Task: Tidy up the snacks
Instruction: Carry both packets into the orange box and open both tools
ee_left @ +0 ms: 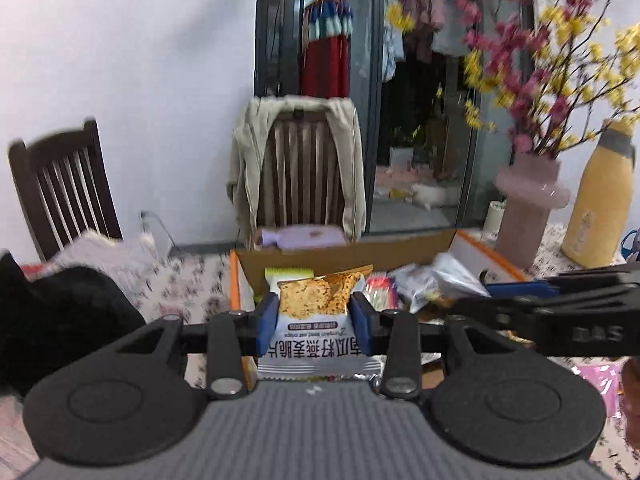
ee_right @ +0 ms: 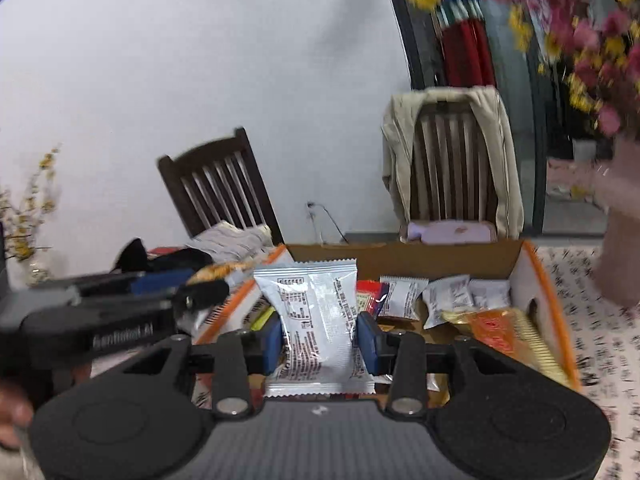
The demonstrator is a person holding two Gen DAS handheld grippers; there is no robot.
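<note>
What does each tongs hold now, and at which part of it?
Left tongs: oat crisps packet, gripped at its side edges. Right tongs: silver snack packet, also at its sides.

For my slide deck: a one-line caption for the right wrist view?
Right tool grips a silver snack packet over the open cardboard box of snacks.

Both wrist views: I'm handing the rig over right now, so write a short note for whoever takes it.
Left tool: shut on an oat crisps packet.
Right tool: shut on a silver snack packet.
Both packets are held above the cardboard box on the table.
Done: several snacks already lie in the box.
Left: place both held packets; I can't tell if more remain outside.
</note>
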